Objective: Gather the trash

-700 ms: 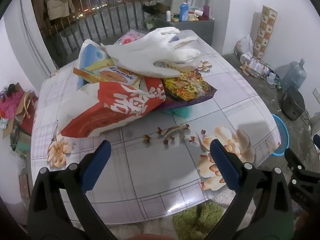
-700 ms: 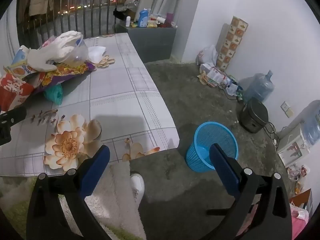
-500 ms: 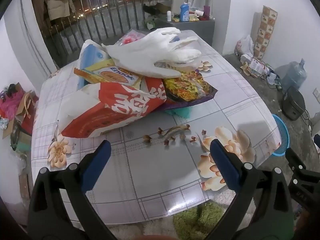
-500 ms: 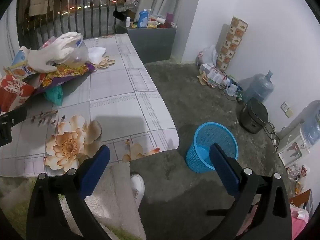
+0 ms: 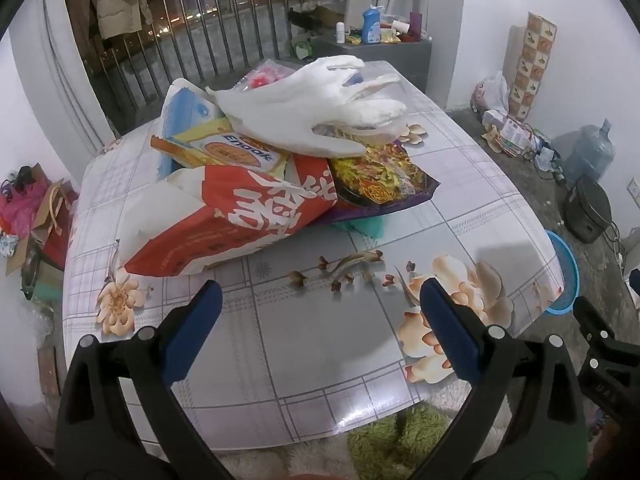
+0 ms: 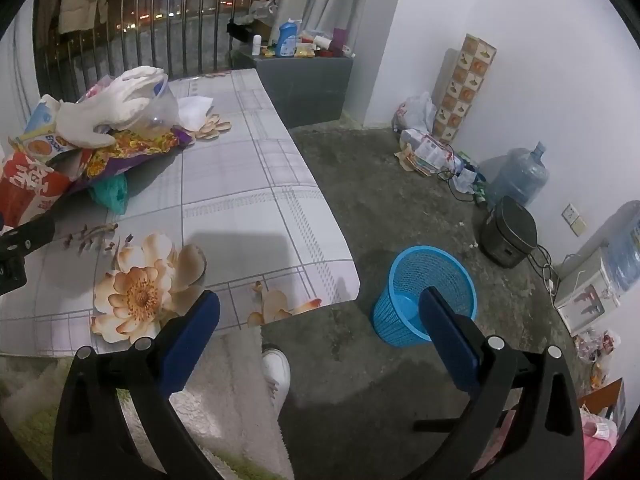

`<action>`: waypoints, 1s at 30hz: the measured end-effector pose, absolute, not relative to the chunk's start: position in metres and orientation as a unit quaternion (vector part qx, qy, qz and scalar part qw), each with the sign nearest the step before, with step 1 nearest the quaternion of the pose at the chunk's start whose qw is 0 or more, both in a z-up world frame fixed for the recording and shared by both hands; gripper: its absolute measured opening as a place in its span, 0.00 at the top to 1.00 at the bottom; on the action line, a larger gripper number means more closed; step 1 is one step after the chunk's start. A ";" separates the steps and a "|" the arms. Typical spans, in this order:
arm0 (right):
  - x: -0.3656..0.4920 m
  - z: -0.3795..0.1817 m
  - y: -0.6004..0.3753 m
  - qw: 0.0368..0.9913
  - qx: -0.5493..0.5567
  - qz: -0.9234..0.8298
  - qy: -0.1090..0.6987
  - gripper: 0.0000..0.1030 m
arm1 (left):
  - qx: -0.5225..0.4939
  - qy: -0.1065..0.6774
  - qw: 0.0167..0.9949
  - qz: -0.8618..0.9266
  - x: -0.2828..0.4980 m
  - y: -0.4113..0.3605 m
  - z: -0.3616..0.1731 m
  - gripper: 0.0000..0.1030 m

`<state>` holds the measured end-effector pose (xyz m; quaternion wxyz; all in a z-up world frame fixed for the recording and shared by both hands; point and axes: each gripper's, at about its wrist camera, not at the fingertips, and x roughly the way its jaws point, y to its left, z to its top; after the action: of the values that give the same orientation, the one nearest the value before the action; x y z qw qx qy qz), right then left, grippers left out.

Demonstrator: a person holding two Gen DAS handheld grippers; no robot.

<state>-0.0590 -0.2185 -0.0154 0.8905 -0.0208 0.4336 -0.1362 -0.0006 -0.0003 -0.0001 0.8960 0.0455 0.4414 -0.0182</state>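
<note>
A pile of trash lies on the table [image 5: 304, 340]: a red and white bag [image 5: 232, 220], a yellow snack packet [image 5: 236, 154], a white glove [image 5: 320, 114], a purple noodle wrapper [image 5: 380, 180] and a green bag [image 5: 366, 226]. My left gripper [image 5: 320, 320] is open and empty, just short of the pile. My right gripper [image 6: 320, 334] is open and empty, off the table's right corner above the floor. A blue mesh basket [image 6: 424, 296] stands on the floor to the right of the table. The pile also shows in the right wrist view [image 6: 92, 136].
A clear plastic tub [image 6: 164, 110] sits under the glove. A grey cabinet [image 6: 308, 80] with bottles stands behind the table. A dark cooker [image 6: 508, 232], a water jug [image 6: 520, 176] and floor clutter lie along the right wall. A white shoe [image 6: 276, 372] and shaggy rug are below.
Both grippers have edged slightly forward toward the table; the jaws stay open. Nothing on the table has moved.
</note>
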 end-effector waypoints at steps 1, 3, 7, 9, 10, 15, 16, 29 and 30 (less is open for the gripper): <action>-0.059 -0.015 -0.218 0.891 -0.021 -0.136 0.434 0.06 | 0.045 0.441 0.896 -0.018 -0.001 0.000 0.000 0.07; -0.059 -0.015 -0.218 0.890 -0.021 -0.136 0.434 0.06 | 0.046 0.441 0.896 -0.018 -0.001 0.000 0.000 0.07; -0.058 -0.015 -0.218 0.890 -0.020 -0.136 0.434 0.06 | 0.045 0.441 0.896 -0.019 -0.001 0.000 0.000 0.07; -0.058 -0.015 -0.218 0.891 -0.020 -0.136 0.433 0.06 | 0.045 0.441 0.896 -0.019 -0.001 0.000 0.000 0.07; -0.058 -0.015 -0.218 0.891 -0.020 -0.135 0.434 0.06 | 0.045 0.441 0.896 -0.018 -0.001 0.000 0.000 0.07; -0.058 -0.015 -0.218 0.891 -0.020 -0.136 0.433 0.06 | 0.045 0.439 0.897 -0.017 0.002 0.004 0.000 0.07; -0.058 -0.015 -0.218 0.891 -0.020 -0.136 0.433 0.06 | 0.045 0.439 0.897 -0.017 0.003 0.005 0.001 0.07; -0.057 -0.016 -0.217 0.891 -0.019 -0.135 0.433 0.06 | 0.046 0.439 0.897 -0.017 0.006 0.006 0.005 0.07; -0.057 -0.016 -0.217 0.891 -0.019 -0.135 0.433 0.06 | 0.046 0.439 0.897 -0.017 0.006 0.007 0.005 0.07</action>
<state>-0.0567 -0.2173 -0.0160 0.8911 -0.0191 0.4328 -0.1352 0.0064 0.0069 0.0055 0.8972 0.0460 0.4390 -0.0167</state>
